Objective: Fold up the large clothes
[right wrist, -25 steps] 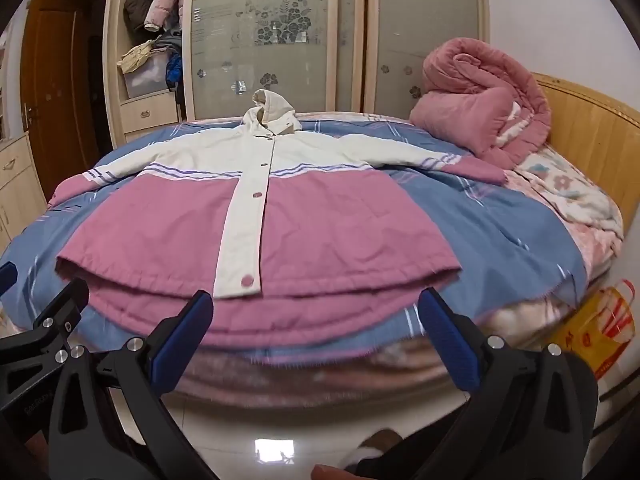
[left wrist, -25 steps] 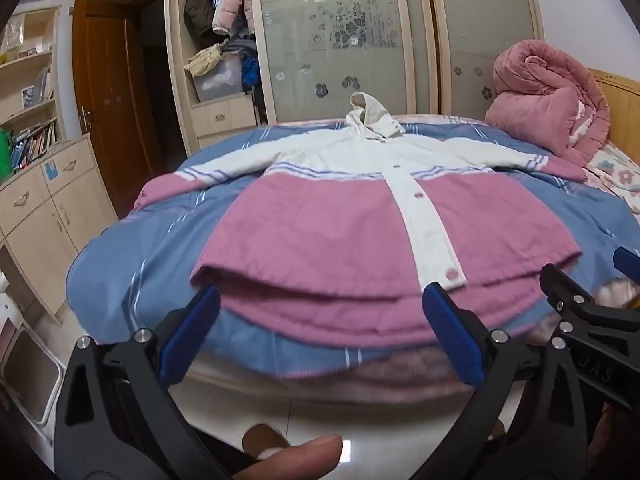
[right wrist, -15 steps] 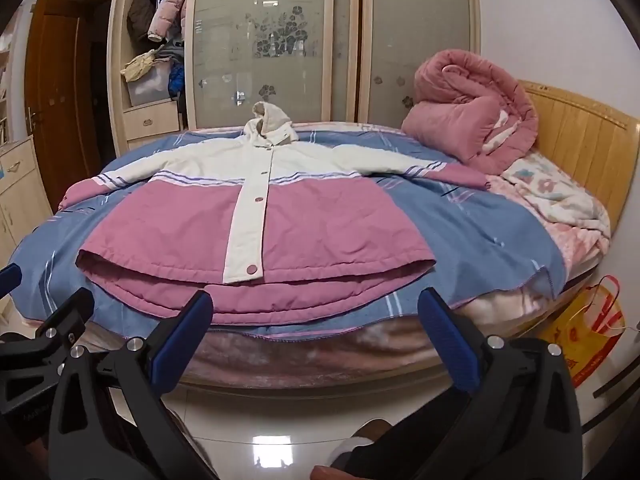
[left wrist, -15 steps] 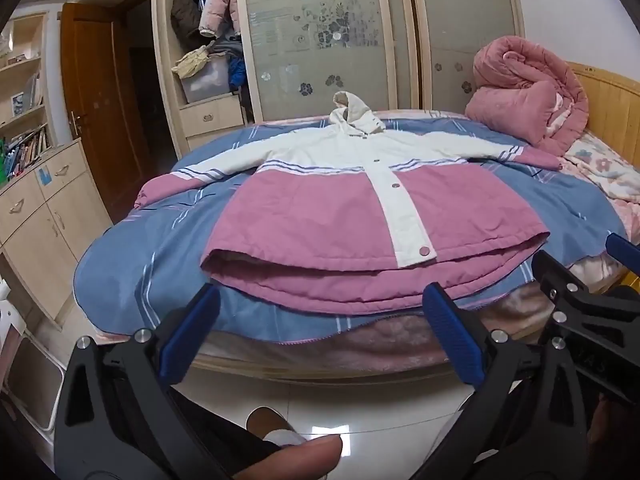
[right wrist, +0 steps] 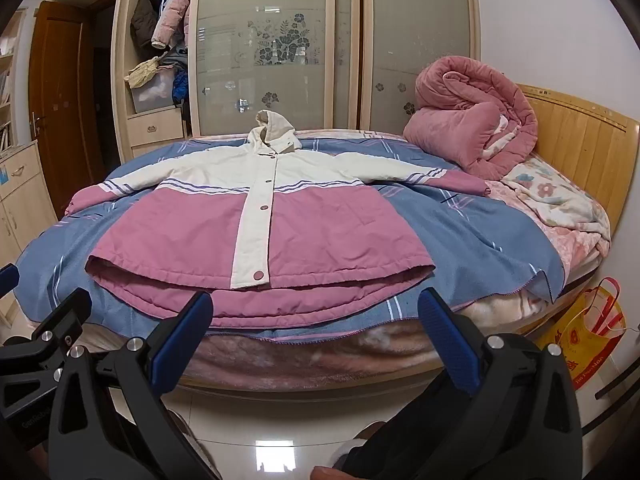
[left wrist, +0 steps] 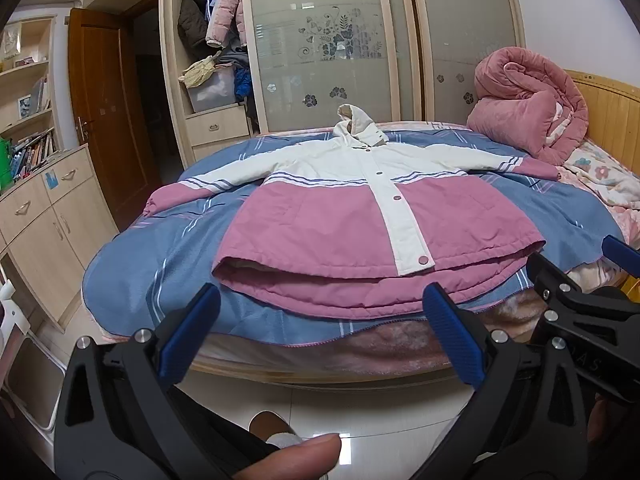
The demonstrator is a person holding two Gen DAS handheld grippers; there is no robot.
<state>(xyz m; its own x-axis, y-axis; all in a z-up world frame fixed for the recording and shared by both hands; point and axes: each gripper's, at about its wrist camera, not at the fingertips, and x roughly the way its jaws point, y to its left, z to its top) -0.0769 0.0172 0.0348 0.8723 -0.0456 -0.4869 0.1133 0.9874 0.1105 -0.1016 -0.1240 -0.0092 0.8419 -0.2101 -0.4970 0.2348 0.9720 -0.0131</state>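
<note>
A large pink and white hooded coat (left wrist: pixel 372 216) lies flat on the bed, buttoned, sleeves spread, hem toward me; it also shows in the right wrist view (right wrist: pixel 256 220). My left gripper (left wrist: pixel 320 328) is open and empty, held over the floor short of the bed's front edge. My right gripper (right wrist: pixel 316 328) is open and empty, likewise back from the bed. The right gripper's side shows at the right of the left wrist view (left wrist: pixel 580 300).
The bed has a blue striped blanket (right wrist: pixel 460 240) and a rolled pink quilt (right wrist: pixel 472 128) near the wooden headboard (right wrist: pixel 580 136). A wardrobe (left wrist: pixel 328 40) stands behind, a low cabinet (left wrist: pixel 44 216) at left. A yellow-red bag (right wrist: pixel 588 340) sits on the floor at right.
Both grippers have pulled back and risen from the bed; the coat looks smaller and farther. The coat has not moved and both grippers stay open.
</note>
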